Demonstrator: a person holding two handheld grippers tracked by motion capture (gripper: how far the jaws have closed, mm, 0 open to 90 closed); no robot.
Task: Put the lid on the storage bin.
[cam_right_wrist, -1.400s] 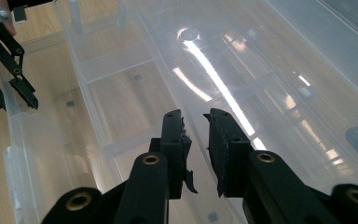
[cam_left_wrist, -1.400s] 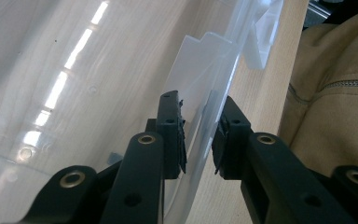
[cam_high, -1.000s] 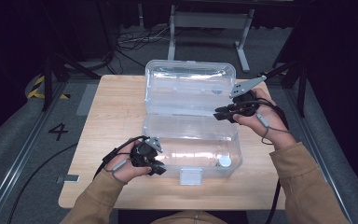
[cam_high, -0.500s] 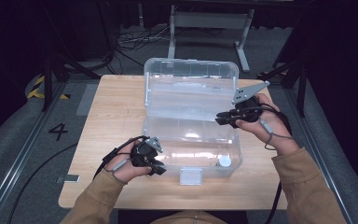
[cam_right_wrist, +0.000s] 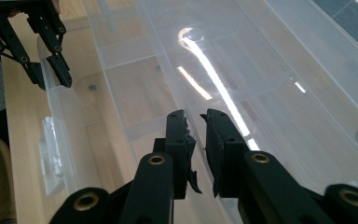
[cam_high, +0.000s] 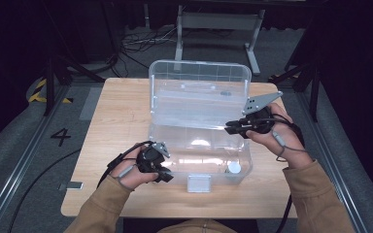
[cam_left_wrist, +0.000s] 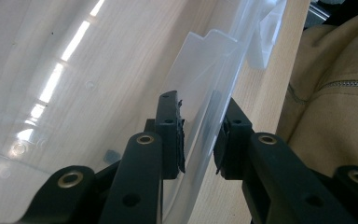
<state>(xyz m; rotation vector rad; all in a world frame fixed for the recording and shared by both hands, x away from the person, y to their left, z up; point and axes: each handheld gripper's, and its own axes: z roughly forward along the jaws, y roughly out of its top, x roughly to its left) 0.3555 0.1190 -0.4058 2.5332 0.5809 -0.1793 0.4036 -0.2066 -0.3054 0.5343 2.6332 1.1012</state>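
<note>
A clear plastic box (cam_high: 199, 141) stands on the wooden table (cam_high: 111, 121) with its lid (cam_high: 199, 82) raised upright at the back. My left gripper (cam_high: 164, 174) is at the box's near left corner. In the left gripper view its jaws (cam_left_wrist: 199, 140) are closed across the clear front wall (cam_left_wrist: 205, 74). My right gripper (cam_high: 230, 128) reaches in from the right to the back right corner, where the lid meets the box. Its jaws (cam_right_wrist: 200, 140) stand almost together, with a clear plastic edge running into the narrow gap. A small white round piece (cam_high: 233, 168) lies inside the box, near right.
A white latch (cam_high: 198, 183) hangs off the box's front wall, close to the table's near edge. Bare tabletop lies left of the box. Beyond the table are a metal stand (cam_high: 218, 22), cables, and a floor marking "4" (cam_high: 60, 137).
My right gripper has slid a little left and toward me, down the lid's right edge. The lid's top has risen slightly. The left gripper has stayed put.
</note>
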